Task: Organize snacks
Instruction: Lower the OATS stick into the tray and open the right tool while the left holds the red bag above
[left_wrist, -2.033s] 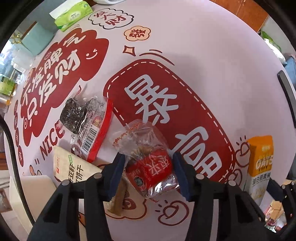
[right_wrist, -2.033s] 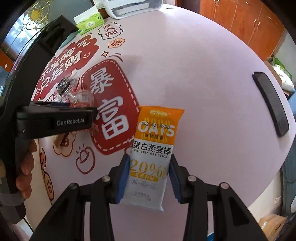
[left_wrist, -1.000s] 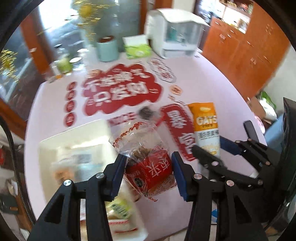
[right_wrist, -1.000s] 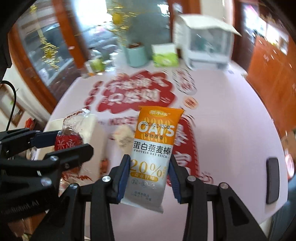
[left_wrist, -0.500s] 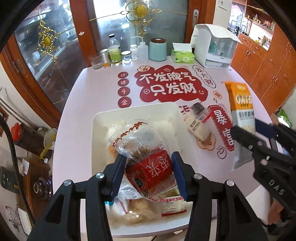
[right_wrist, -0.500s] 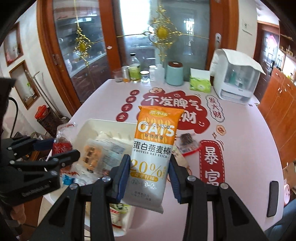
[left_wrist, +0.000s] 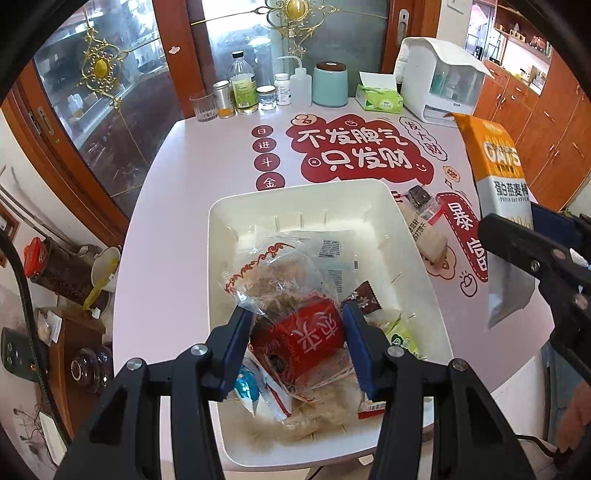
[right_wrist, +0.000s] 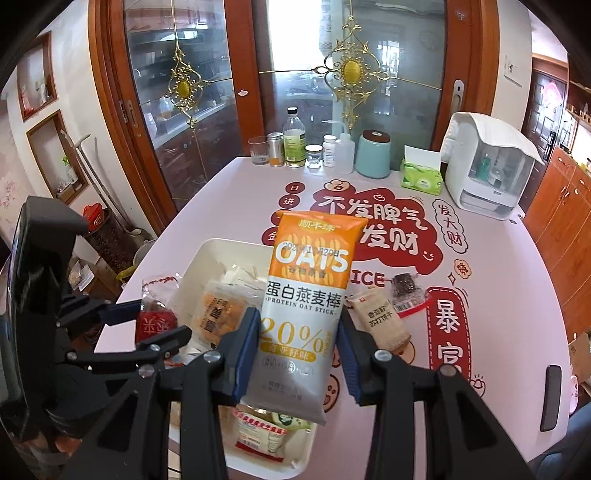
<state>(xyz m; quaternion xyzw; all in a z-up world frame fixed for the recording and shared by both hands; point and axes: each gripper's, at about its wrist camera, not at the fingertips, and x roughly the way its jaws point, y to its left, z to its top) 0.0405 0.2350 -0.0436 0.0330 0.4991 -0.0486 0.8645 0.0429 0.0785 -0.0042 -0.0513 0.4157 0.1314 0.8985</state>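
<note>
Two grippers, jaws each clenched on one packet: left gripper (left_wrist: 295, 341) red-labelled bag (left_wrist: 295, 306), right gripper (right_wrist: 297, 349) oat bar (right_wrist: 306, 295).

Your red-labelled snack bag (left_wrist: 295, 332) hid most packets in the white bin (left_wrist: 221, 236). Your oat bar (right_wrist: 306, 295) covered the bin's far corner.

The white rectangular plastic tray (left_wrist: 229, 236) near the table's front edge is heaped with snack packets at its near end; its far end lies barer. Bottles and jars (left_wrist: 255, 92) and a white appliance (left_wrist: 439, 81) line the back edge. The pink table (left_wrist: 177, 192) is bare along its left edge.
</note>
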